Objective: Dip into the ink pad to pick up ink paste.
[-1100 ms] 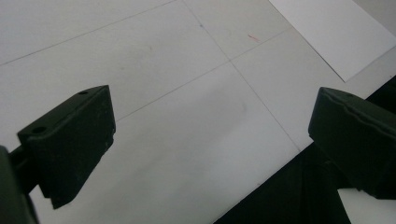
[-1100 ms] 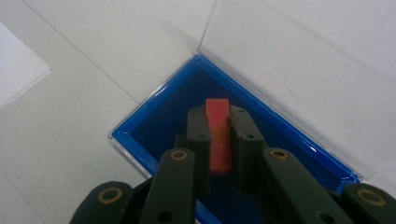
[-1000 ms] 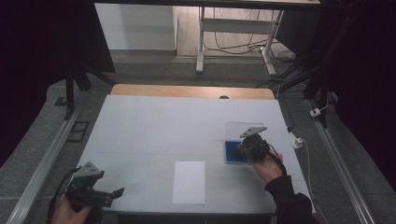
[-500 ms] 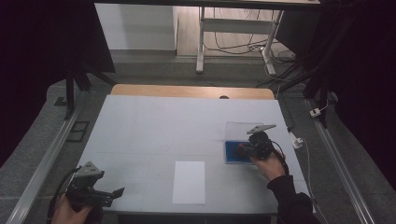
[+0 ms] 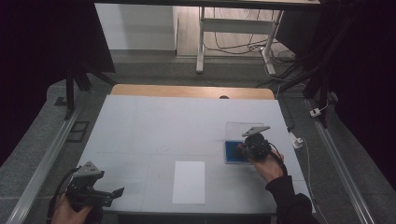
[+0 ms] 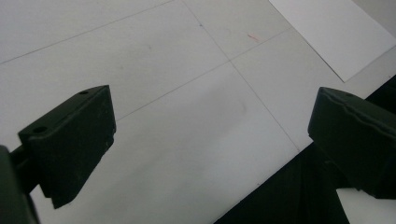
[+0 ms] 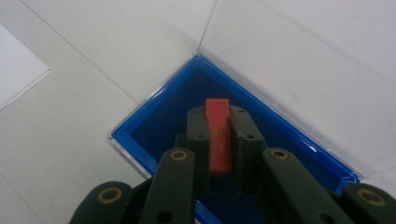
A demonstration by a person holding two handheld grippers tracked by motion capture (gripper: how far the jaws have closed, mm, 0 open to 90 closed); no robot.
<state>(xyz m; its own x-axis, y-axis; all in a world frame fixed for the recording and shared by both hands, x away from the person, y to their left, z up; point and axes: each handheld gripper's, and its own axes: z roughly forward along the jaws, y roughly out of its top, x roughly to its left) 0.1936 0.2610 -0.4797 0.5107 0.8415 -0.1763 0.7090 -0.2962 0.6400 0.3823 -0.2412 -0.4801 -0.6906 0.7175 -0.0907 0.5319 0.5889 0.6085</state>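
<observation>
**Right tool clamped on a red piece inside the blue box**

The right tool (image 7: pixel 218 140) is closed on a small red piece (image 7: pixel 218 135), held over the floor of the open blue box (image 7: pixel 154 116). The clear lid (image 7: pixel 299 56) is laid back beyond the box. Lifting out or setting down is judged unfinished. Left of the box, the left tool (image 5: pixel 100 193) is held apart, empty, near a white sheet (image 5: pixel 189 182) on the tabletop (image 5: pixel 154 126).

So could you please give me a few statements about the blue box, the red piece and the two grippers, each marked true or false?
1. The right gripper is clamped on a red piece. True.
2. The red piece is over the white sheet. False: it is over the blue box.
3. The box's clear lid is folded open. True.
4. The left gripper grips the sheet. False: its jaws stand wide apart with nothing between them.
5. The box sits left of the sheet in the high view. False: it sits to the right.
</observation>
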